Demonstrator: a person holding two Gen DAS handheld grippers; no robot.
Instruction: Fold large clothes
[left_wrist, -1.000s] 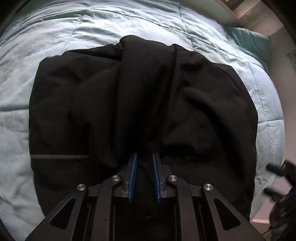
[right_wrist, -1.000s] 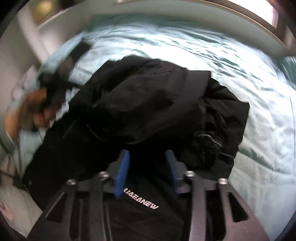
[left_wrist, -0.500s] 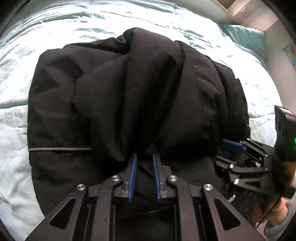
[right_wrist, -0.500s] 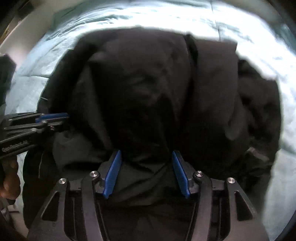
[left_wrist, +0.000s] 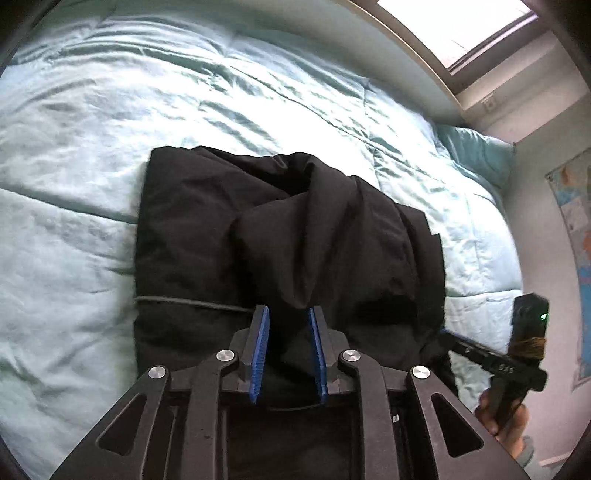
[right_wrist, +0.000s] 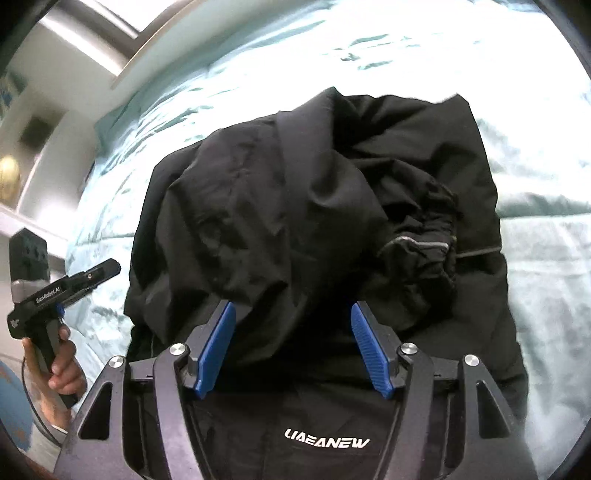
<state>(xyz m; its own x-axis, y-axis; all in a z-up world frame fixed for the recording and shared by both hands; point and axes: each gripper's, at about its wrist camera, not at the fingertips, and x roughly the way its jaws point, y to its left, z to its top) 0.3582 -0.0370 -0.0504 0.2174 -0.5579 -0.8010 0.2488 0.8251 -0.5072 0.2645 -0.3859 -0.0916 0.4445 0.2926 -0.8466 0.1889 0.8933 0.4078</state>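
Since half a second ago both grippers have been pulled back from the black jacket (left_wrist: 288, 236), so more of the light teal comforter (left_wrist: 110, 110) is seen around it now. Jacket is left bunched in a rough folded heap in the middle of the bed, with a thin grey line running across its near left part.

Left gripper (left_wrist: 287, 349) is held at the jacket's near edge with its blue pads narrowly parted; a fold of fabric sits in the gap, but whether it's actually pinched can't be told. Right gripper (right_wrist: 291, 345) is spread wide, fabric lying between the fingers and nothing clamped. White lettering "LIAEANEW" (right_wrist: 327, 443) is seen on the cloth below it, and an elastic cuff (right_wrist: 424, 243) is crumpled on the right side.
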